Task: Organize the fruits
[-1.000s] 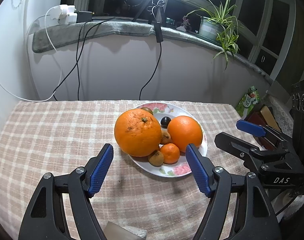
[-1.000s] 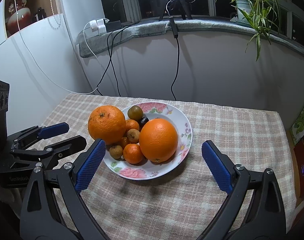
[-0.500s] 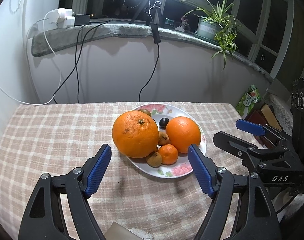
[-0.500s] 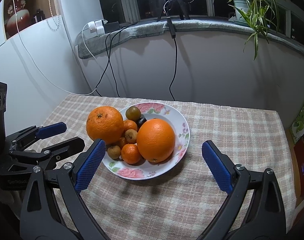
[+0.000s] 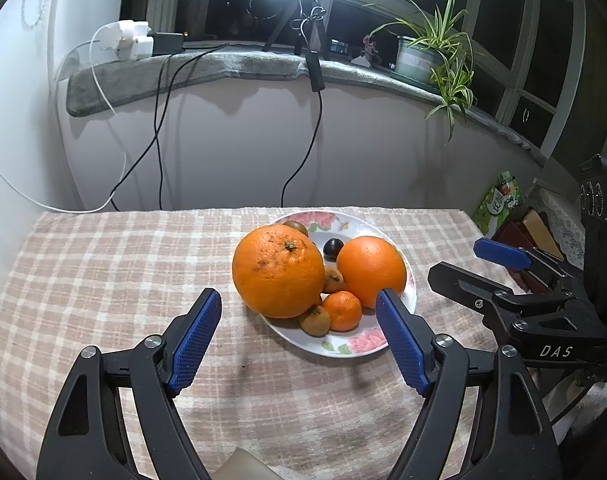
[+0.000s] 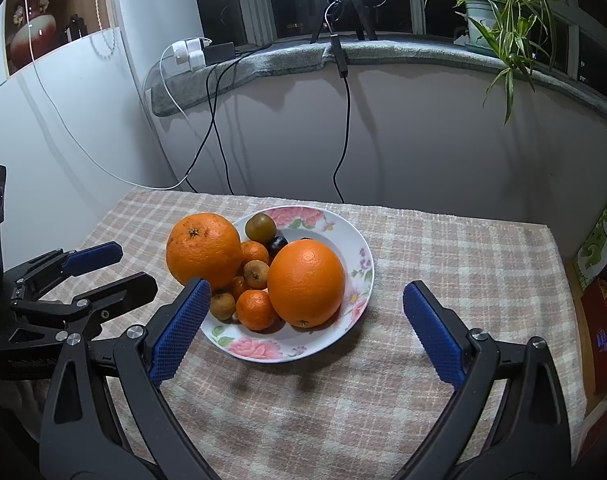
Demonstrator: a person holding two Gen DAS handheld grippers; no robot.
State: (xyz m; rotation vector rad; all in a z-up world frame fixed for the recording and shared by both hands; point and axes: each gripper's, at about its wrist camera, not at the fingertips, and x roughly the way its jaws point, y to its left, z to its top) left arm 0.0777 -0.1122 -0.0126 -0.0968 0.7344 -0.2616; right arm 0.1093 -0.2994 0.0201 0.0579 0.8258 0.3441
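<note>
A flowered white plate [image 5: 367,346] [image 6: 355,240] sits on the checked tablecloth and holds the fruit. A big rough orange [image 5: 277,270] [image 6: 203,248] rests at the plate's left rim. A smoother orange [image 5: 371,270] [image 6: 305,282] lies on the right side. Between them lie small mandarins [image 6: 255,308], brown small fruits [image 5: 314,320], a dark plum [image 5: 332,248] and a greenish fruit [image 6: 260,227]. My left gripper [image 5: 298,293] [image 6: 133,266] stands open just short of the plate, touching nothing. My right gripper [image 6: 306,284] [image 5: 459,260] is also open and empty, near the plate's front.
The table [image 6: 443,264] ends at a wall behind, where cables [image 5: 159,140] hang from a padded sill. A potted plant [image 6: 487,16] stands on the sill. Boxes and a green packet [image 5: 499,204] sit off the table's right edge. Bare cloth [image 5: 103,272] stretches left of the plate.
The left gripper's jaws have spread a little wider. Both hands and all the fruit stay where they were.
</note>
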